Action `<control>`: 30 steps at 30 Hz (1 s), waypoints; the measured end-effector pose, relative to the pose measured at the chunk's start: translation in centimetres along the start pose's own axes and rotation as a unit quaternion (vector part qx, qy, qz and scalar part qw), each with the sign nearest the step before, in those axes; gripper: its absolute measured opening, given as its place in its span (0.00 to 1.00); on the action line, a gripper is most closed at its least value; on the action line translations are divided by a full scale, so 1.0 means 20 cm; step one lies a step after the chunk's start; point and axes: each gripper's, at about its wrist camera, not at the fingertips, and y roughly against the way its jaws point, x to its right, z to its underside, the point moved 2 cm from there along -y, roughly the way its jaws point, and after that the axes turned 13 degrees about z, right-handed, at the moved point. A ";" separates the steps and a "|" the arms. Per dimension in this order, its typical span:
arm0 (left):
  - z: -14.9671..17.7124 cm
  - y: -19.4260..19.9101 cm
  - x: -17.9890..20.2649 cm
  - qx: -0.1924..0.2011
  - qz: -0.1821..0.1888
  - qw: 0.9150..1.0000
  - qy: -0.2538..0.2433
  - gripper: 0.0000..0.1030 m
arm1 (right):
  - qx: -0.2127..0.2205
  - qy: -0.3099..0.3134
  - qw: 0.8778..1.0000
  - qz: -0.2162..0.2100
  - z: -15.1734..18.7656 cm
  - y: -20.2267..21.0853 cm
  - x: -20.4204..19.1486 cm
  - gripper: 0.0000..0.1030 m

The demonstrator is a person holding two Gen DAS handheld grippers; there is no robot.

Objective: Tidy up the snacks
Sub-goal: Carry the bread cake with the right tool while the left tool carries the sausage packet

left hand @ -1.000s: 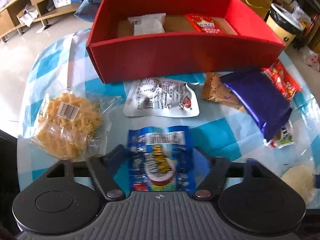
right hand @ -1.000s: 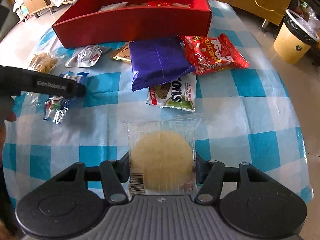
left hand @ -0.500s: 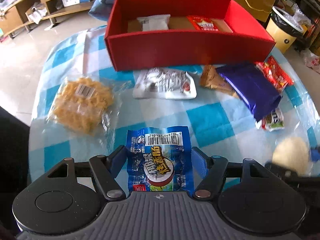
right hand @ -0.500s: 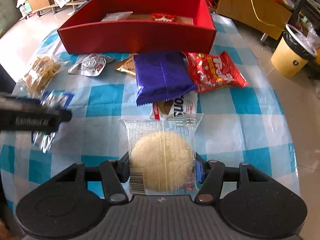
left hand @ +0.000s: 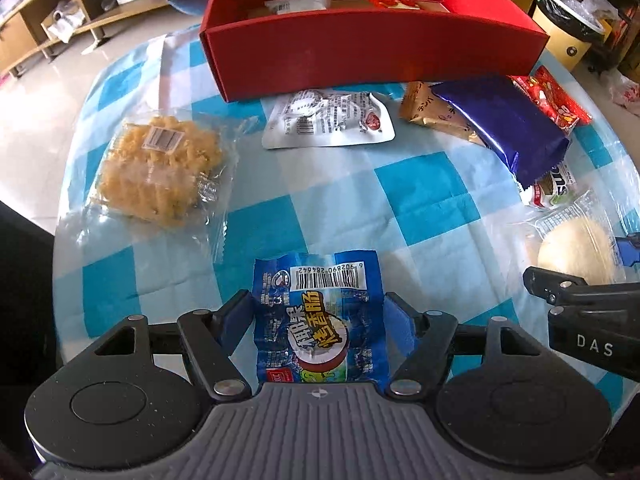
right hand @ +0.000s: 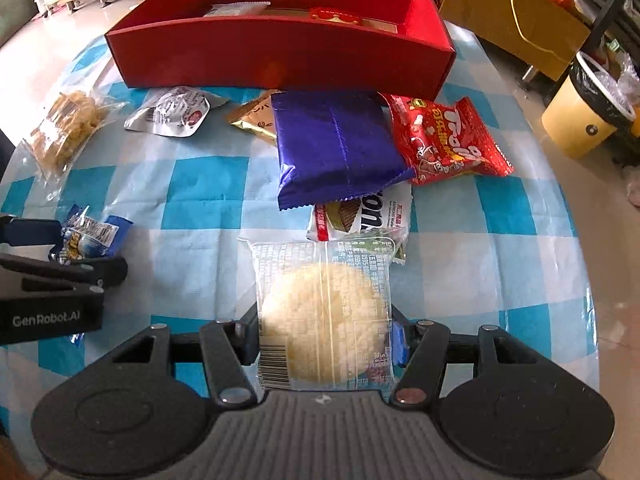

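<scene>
My left gripper (left hand: 318, 308) carries a blue sausage packet (left hand: 320, 320) between its pads above the checked tablecloth; its jaws are opening slightly while the pads still touch the packet. In my right gripper (right hand: 324, 320), the pads are shut on a clear-wrapped round pale rice cake (right hand: 324, 312). The red box (left hand: 376, 52) stands at the far side, with a white packet (left hand: 298, 0) and a red packet (left hand: 394, 0) inside. From the right wrist view, the left gripper (right hand: 86, 246) hovers at the left edge with its blue packet (right hand: 90, 236).
On the cloth lie a yellow noodle snack bag (left hand: 160, 172), a silver pouch (left hand: 328, 120), a gold wrapper (left hand: 436, 114), a purple bag (right hand: 336, 144), a red bag (right hand: 444, 140) and a white-green packet (right hand: 368, 220). A yellow bin (right hand: 584, 120) stands off the table's right.
The left gripper has drawn back from the red box with the blue packet still in it. The right gripper with its rice cake has come into the left wrist view's right edge.
</scene>
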 end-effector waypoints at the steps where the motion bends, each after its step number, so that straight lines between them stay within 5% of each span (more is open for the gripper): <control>1: 0.00 0.00 0.00 0.000 0.000 1.000 -0.001 0.76 | 0.000 -0.001 1.000 0.000 0.00 0.00 0.00 0.51; 4: 0.01 -0.02 -0.01 -0.005 -0.004 1.000 0.001 0.90 | -0.005 -0.020 1.000 -0.013 0.01 -0.01 0.03 0.53; 8: 0.01 -0.03 -0.01 -0.003 -0.001 1.000 0.003 0.92 | -0.016 -0.031 0.999 -0.018 0.01 -0.04 0.06 0.68; 10: 0.01 -0.02 -0.01 -0.002 0.001 1.000 0.005 0.90 | -0.018 -0.031 0.999 -0.023 0.01 -0.04 0.06 0.68; 13: 0.01 0.01 0.01 0.005 0.004 1.000 -0.004 0.73 | -0.010 -0.027 0.999 -0.033 0.02 -0.01 0.06 0.51; 30: -0.17 0.22 0.10 0.071 0.036 0.997 -0.004 0.73 | 0.057 -0.075 0.994 -0.053 -0.13 0.18 0.18 0.50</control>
